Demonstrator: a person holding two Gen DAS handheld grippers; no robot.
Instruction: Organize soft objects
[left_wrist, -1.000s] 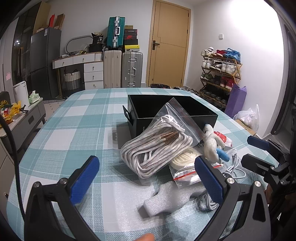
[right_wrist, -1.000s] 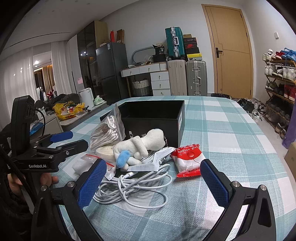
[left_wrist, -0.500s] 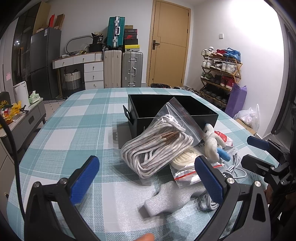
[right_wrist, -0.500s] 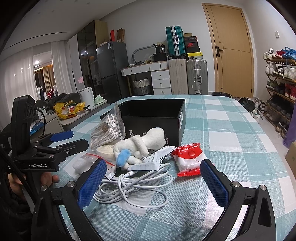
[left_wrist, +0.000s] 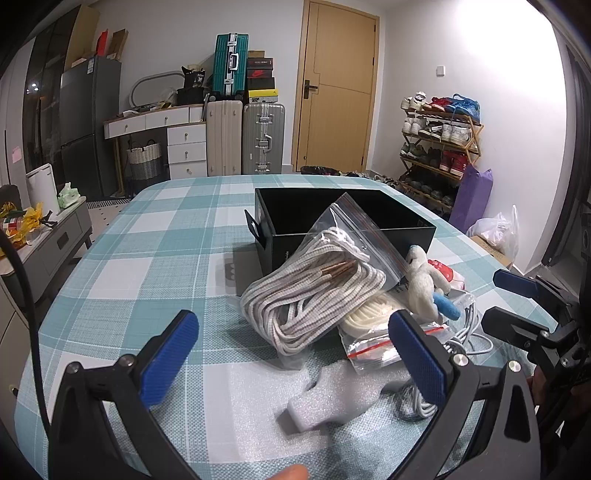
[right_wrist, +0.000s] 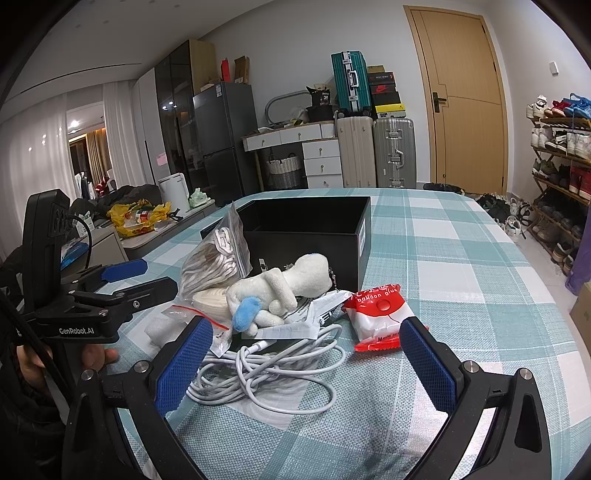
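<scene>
- The table, the one carrier, is spread with a woven teal-and-white checked cloth; its near edge is cut off in both views.
- One black box, rigid and rectangular with its top open, stands mid-table; its floor is hidden by its own walls.
- Two clear zip bags lean on the box's near side: the bag of laces holds coiled striped cord with coppery tips, and a second bag with a red seal lies partly buried beneath it.
- One white cable, loosely looped, lies toward the near edge.
- One white foam piece, dimpled and bent.
- One plush toy, cream fleece with a blue limb, lies on the pile.
- One red-and-white packet, crinkled.
- The left gripper and right gripper both hang released, blue ribbed pads spread wide, grasping nothing.
</scene>
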